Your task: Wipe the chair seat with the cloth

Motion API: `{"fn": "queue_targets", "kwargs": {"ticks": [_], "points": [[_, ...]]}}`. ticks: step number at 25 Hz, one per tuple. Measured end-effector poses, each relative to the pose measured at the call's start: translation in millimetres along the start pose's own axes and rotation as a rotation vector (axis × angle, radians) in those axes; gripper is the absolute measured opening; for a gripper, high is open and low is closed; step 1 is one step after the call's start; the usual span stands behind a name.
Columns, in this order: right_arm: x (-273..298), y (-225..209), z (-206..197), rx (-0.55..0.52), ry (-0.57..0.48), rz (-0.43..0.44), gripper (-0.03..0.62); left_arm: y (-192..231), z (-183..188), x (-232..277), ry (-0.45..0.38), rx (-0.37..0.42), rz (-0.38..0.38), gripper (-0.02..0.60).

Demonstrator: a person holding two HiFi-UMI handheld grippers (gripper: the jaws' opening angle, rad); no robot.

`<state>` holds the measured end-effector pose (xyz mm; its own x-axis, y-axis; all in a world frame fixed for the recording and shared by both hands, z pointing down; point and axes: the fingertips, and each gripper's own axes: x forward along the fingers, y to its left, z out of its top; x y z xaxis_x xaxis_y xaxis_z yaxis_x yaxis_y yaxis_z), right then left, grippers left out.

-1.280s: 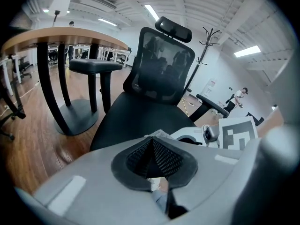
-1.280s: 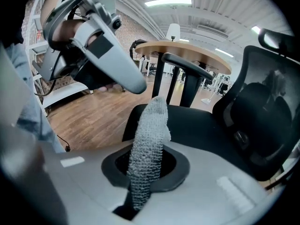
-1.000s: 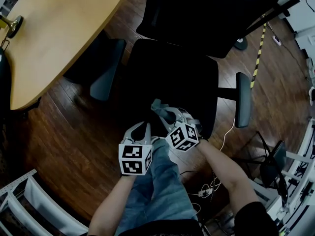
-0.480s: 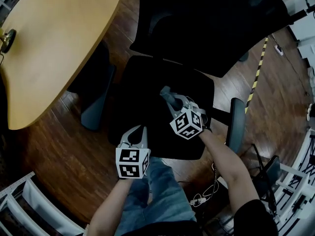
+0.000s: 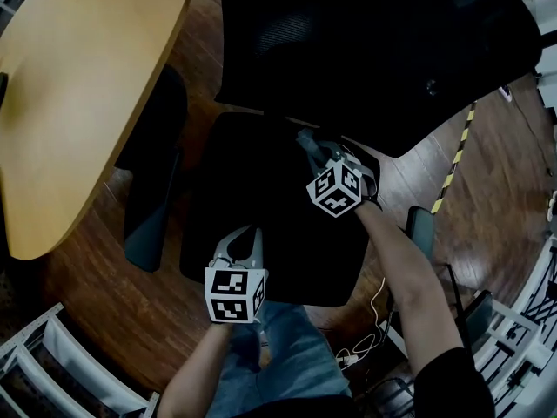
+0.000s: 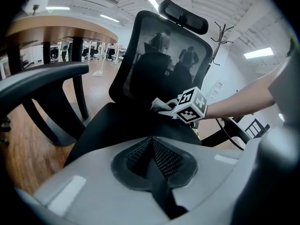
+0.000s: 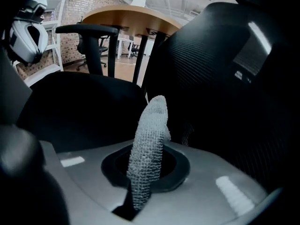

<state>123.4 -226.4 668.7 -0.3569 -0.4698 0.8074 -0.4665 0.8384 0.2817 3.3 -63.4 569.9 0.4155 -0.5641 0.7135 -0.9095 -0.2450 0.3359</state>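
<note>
- Since a second ago the right gripper has carried the cloth from the front edge of the seat to the rear. The left gripper has stayed low at the front.
- Nearest me, the left gripper hangs over the front rim of the chair seat. Its grey jaws are closed, mesh pads pressed together with nothing between them.
- The seat is a broad, matte black cushion with rounded corners, flanked by smooth dark armrests.
- Further in, the right gripper's jaws are clamped on the cloth, a pale grey, waffle-knit strip bunched into a narrow roll.
- The roll's long axis runs straight out along the jaws, its rounded tip aimed at the seam where the seat meets the backrest.
- The cloth sits just above the back of the seat. I cannot tell whether it is pressing on the cushion.
- The backrest is tall, black, fine-ribbed mesh.
- Beyond, on the left, there is a curved, light wooden table over a dark plank floor.
</note>
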Motion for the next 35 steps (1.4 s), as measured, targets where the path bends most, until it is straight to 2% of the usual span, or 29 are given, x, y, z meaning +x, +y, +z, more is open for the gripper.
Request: {"fn": "queue_targets", "kwargs": {"ticks": [8, 17, 22, 35], "points": [[24.6, -5.7, -32.5, 0.013, 0.052, 0.025, 0.012, 0.8, -7.0, 21.3, 0.026, -0.013, 0.007, 0.003], [9.6, 17.0, -29.3, 0.023, 0.038, 0.042, 0.012, -7.3, -8.9, 17.8, 0.018, -0.001, -0.011, 0.003], [-12.7, 51.4, -32.3, 0.021, 0.023, 0.050, 0.012, -19.8, -25.4, 4.6, 0.024, 0.034, -0.033, 0.003], [-67.9, 170.1, -23.4, 0.003, -0.001, 0.084, 0.012, -12.0, -79.6, -61.4, 0.013, 0.066, -0.037, 0.003]]}}
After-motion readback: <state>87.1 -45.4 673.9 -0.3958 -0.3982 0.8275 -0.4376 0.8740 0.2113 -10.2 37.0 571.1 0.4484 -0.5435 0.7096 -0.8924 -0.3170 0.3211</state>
